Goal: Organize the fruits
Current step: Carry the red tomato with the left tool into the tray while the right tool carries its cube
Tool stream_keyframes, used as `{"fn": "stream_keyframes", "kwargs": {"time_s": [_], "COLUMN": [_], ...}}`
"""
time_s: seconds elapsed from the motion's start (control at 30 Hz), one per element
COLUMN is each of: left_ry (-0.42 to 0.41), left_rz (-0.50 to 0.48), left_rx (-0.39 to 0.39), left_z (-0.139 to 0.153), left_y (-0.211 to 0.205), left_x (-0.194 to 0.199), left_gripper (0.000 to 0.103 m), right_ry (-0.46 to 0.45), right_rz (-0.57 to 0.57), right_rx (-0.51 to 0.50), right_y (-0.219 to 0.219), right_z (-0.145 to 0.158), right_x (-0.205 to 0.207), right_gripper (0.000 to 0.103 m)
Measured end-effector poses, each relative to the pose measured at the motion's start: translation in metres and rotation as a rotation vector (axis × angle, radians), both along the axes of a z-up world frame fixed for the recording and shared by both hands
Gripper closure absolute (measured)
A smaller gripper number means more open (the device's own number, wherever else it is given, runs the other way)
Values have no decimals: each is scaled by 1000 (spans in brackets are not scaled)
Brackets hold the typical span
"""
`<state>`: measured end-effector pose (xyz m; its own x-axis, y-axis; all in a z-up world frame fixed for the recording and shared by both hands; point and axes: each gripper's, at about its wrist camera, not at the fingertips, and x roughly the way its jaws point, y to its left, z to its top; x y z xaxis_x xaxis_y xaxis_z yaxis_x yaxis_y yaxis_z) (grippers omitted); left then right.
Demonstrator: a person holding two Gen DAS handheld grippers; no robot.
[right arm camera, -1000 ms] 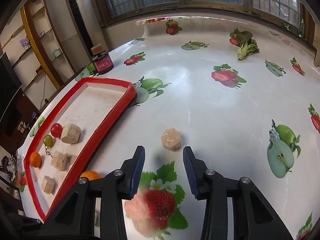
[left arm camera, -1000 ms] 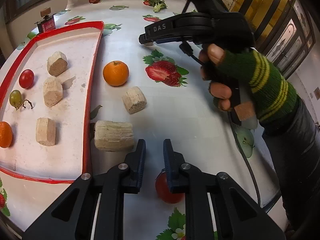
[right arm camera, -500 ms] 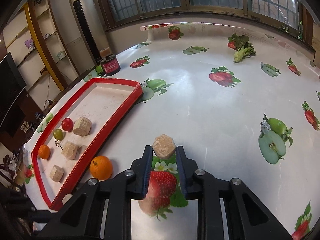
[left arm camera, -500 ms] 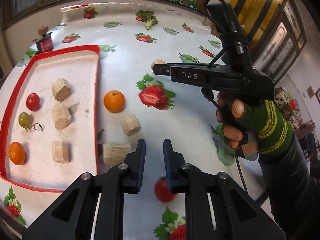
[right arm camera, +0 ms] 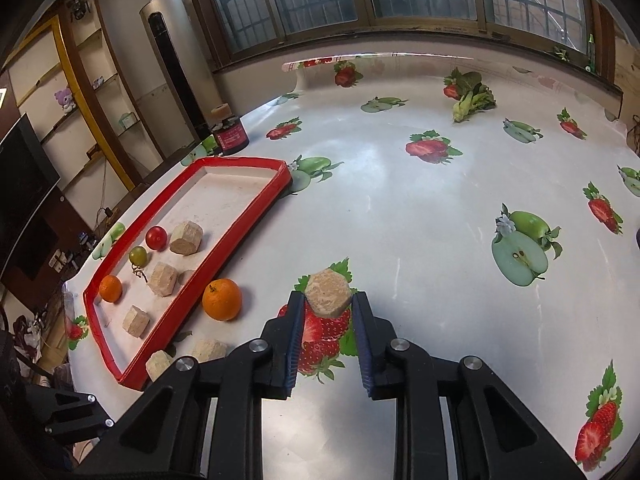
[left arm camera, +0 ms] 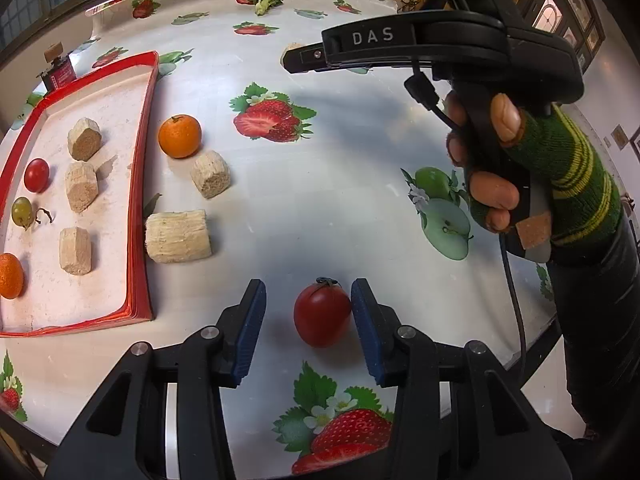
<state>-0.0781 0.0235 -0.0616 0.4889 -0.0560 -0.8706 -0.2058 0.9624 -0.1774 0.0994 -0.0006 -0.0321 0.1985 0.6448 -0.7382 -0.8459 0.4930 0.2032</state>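
Two tongs: left (left arm camera: 307, 320) astride tomato (left arm camera: 322, 314), right (right arm camera: 325, 312) clamping block (right arm camera: 328, 293).

Between the red tray (left arm camera: 142, 184) and the tomato (left arm camera: 322, 314) stand a long block (left arm camera: 178, 236), a short block (left arm camera: 210, 174) and an orange (left arm camera: 179, 136); the tablecloth (right arm camera: 420, 208) beyond seems open, though distorted.

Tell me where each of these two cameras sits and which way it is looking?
Left wrist: on the left gripper, facing a tomato; the gloved right hand shows.
Right wrist: on the right gripper, which holds a tan block, facing the windows.
Shared: the red tray and loose orange.
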Motion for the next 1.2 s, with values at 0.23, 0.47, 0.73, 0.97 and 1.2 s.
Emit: {"fn": "stream_keyframes", "kwargs": {"time_s": [0.23, 0.47, 0.73, 0.97, 1.2], "left_ry": [-35, -102, -140, -159, -158], "left_rz": [-1, 76, 177, 235, 261], "left_rx": [23, 50, 86, 101, 100], "left_z": [7, 38, 55, 64, 63], "left_y": [0, 32, 76, 105, 123], "left_x": [3, 5, 2, -5, -8], "left_gripper": [77, 78, 77, 77, 77], "right_ry": [-9, -19, -26, -31, -32], "right_rz": [-4, 17, 77, 109, 131], "right_rx": [13, 26, 40, 46, 41], "right_y": [-5, -2, 16, 31, 44], "right_z": [9, 19, 27, 32, 34], "right_x": [-2, -11, -32, -42, -47], "right_gripper": [78, 78, 79, 79, 79]}}
